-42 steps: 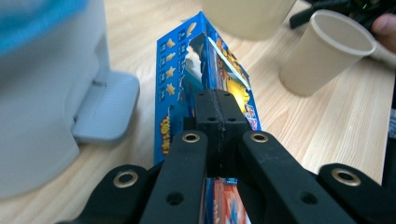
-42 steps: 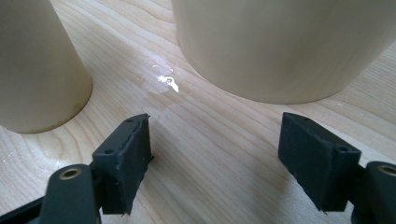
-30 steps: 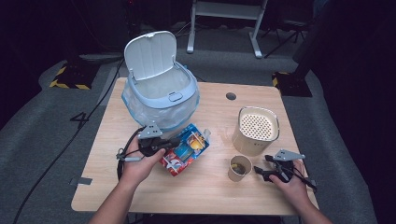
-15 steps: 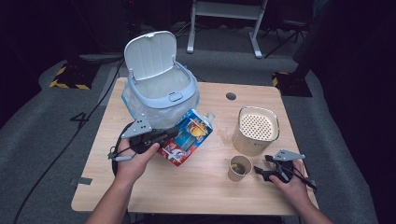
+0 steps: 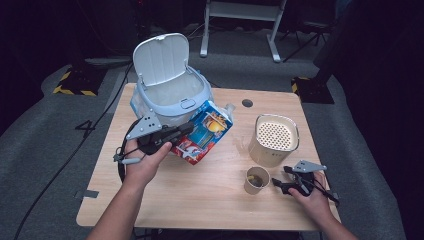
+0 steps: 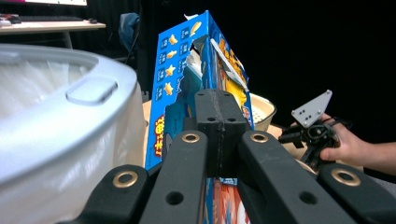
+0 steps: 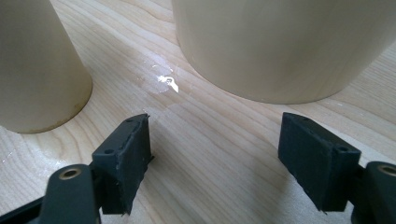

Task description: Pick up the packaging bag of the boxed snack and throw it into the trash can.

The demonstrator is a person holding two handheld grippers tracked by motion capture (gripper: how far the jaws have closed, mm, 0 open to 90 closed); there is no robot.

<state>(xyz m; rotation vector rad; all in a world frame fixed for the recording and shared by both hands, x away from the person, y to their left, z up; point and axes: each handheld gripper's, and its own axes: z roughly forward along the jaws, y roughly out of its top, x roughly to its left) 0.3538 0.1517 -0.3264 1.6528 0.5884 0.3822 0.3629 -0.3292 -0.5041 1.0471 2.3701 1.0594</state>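
A blue and red snack box (image 5: 206, 131) with a torn-open top hangs tilted above the table, just in front of the pale blue bin (image 5: 172, 97). My left gripper (image 5: 186, 130) is shut on the box's side. In the left gripper view the closed jaws (image 6: 220, 106) pinch the box (image 6: 176, 84) right beside the bin's rim (image 6: 60, 116). My right gripper (image 5: 278, 183) rests on the table at the right front, open and holding nothing. Its jaws (image 7: 215, 156) stand apart between a paper cup (image 7: 32, 70) and a cream container (image 7: 280, 42).
The bin's lid (image 5: 161, 57) stands open and a white liner sits inside. The paper cup (image 5: 256, 179) holds some scraps. The cream container (image 5: 274, 139) has a perforated top. A round hole (image 5: 247, 103) is in the wooden table (image 5: 200, 195). A black cable trails off the left side.
My left gripper has lifted the snack box off the table and carried it up toward the bin's front. The right hand has stayed where it was.
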